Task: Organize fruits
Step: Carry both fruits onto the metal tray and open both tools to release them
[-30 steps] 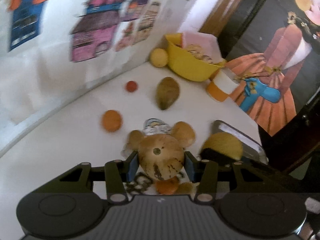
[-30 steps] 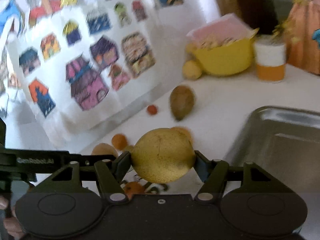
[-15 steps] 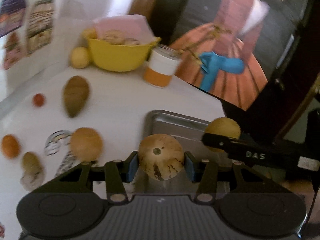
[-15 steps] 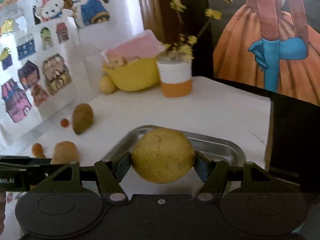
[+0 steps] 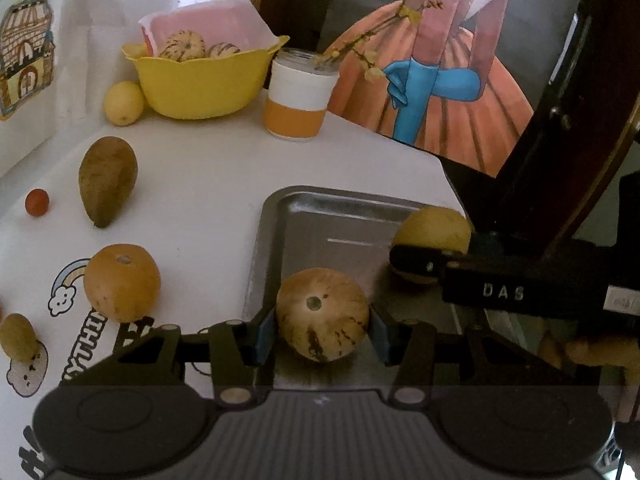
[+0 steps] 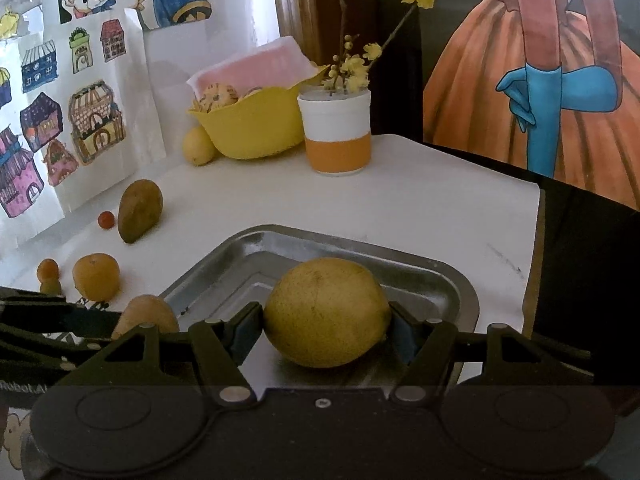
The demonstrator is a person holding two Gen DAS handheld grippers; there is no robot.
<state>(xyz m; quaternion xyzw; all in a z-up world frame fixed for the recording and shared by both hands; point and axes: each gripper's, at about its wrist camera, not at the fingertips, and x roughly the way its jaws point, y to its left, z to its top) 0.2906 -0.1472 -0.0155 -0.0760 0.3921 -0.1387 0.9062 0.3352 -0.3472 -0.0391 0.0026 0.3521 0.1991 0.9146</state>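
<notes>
My left gripper (image 5: pixel 322 334) is shut on a tan striped melon (image 5: pixel 322 314), held over the near left part of the metal tray (image 5: pixel 304 204). My right gripper (image 6: pixel 326 328) is shut on a yellow lemon (image 6: pixel 326 312) above the tray (image 6: pixel 452 280); the left wrist view shows that lemon (image 5: pixel 434 230) over the tray's right side. On the white table lie a brown pear-shaped fruit (image 5: pixel 108 180), an orange fruit (image 5: pixel 122 282), a small red fruit (image 5: pixel 37 202) and a small green-brown fruit (image 5: pixel 18 336).
A yellow bowl (image 5: pixel 204 80) with striped melons and pink paper stands at the back, a lemon (image 5: pixel 124 102) beside it. An orange-and-white cup (image 5: pixel 298 98) with yellow flowers is next to it. The table edge (image 6: pixel 532 248) drops off at the right. A hand (image 5: pixel 592 354) shows at right.
Both grippers swung right from the fruit pile to above the tray, each still holding its fruit. In the last half second they settled closer over the tray.
</notes>
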